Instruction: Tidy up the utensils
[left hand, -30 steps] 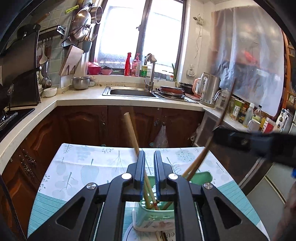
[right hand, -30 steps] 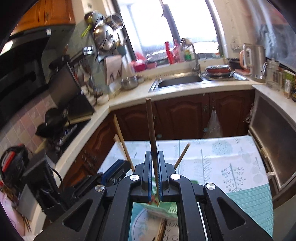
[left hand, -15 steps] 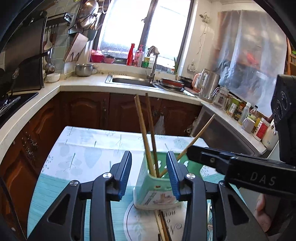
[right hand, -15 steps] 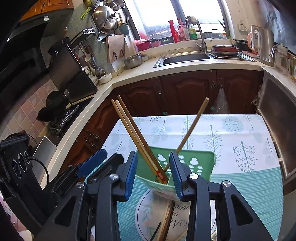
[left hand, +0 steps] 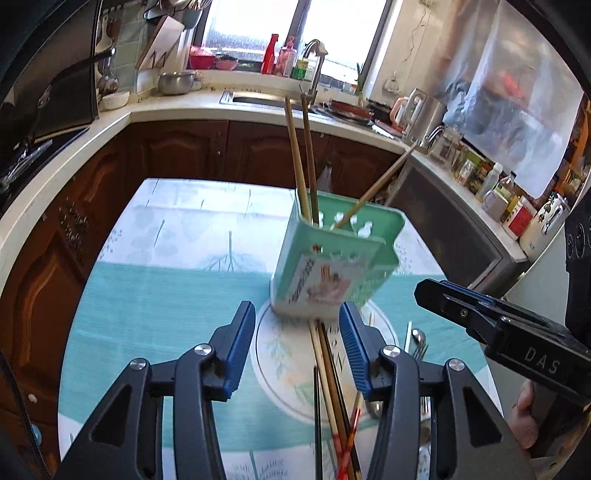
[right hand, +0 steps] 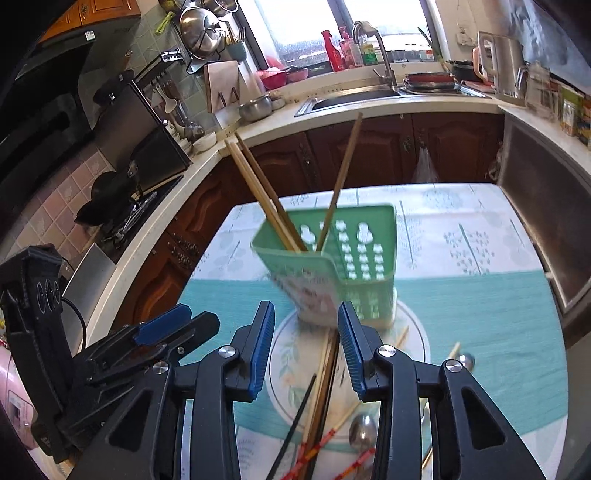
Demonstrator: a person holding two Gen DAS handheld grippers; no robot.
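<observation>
Both the left gripper (left hand: pixel 297 345) and right gripper (right hand: pixel 306 345) are seen part open, empty, jaws just opened. Loose chopsticks (right hand: pixel 321 384) lie on the plate (left hand: pixel 280 373). The green holder (right hand: pixel 332 266), perched on the plate's rim, could be tipped by a careless reach.

Ahead of me a bright window (right hand: pixel 314 22) pours daylight over a pale countertop (left hand: pixel 177 107) that wraps the room above dark wooden cabinets (right hand: pixel 454 144). A steel sink (right hand: pixel 354 98) sits below the window; pans (right hand: pixel 201 31) hang on the tiled wall (right hand: pixel 55 192).
</observation>
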